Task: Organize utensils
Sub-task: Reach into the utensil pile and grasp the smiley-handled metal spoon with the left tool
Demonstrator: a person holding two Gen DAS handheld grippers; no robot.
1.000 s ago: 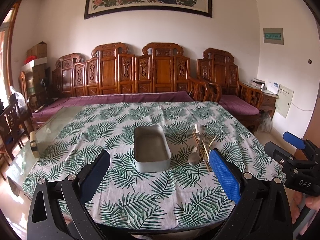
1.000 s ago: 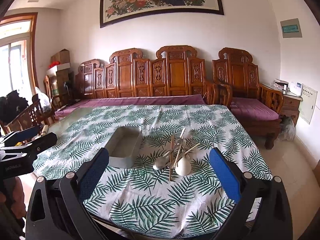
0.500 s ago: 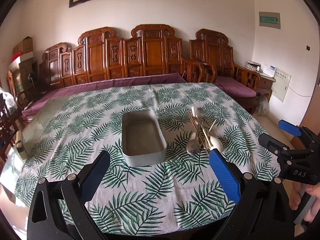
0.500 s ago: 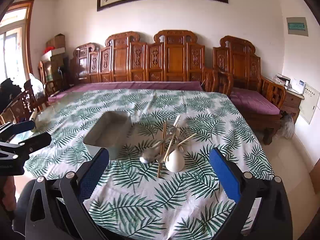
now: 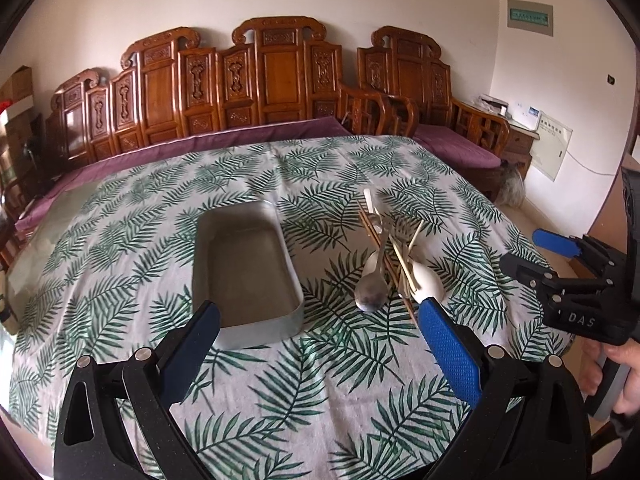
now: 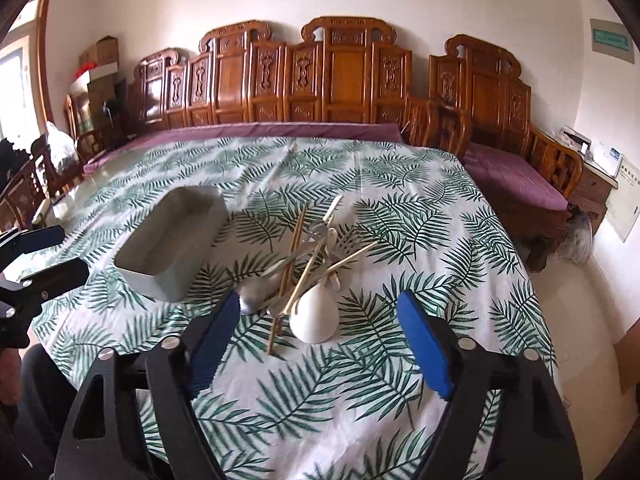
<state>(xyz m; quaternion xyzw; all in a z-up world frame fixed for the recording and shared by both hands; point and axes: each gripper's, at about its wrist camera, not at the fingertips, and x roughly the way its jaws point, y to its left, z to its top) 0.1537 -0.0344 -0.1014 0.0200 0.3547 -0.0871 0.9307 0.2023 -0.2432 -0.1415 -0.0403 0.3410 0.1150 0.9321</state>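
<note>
A loose pile of utensils [image 6: 308, 264] lies on the table [image 6: 400, 392], which is covered by a white cloth printed with green palm fronds. In the right wrist view the pile sits at the centre of the frame: a white ceramic spoon [image 6: 314, 316] with its broad bowl nearest the camera, a metal spoon [image 6: 250, 298] just to its left, several bamboo chopsticks [image 6: 292, 248] crossing over both at angles, and a metal fork [image 6: 348, 240] whose tines show at the far side (the handles underneath are too tangled to separate). A grey rectangular tray [image 6: 170, 240], with nothing in it, stands left of the pile, near but apart.

The right hand-held gripper [image 6: 320, 344] points down at an angle toward the near end of the pile. Its blue pads have just been closing but remain spread, clear of the utensils, with nothing between them.

In the left wrist view the tray [image 5: 244, 268] fills the centre and the pile [image 5: 390, 264] lies right of it. The left hand-held gripper [image 5: 320, 336] is released too, jaws wide and holding nothing, angled down over the near end of the tray. A hand [image 5: 624, 376] at the right edge grips the other tool's handle.
</note>
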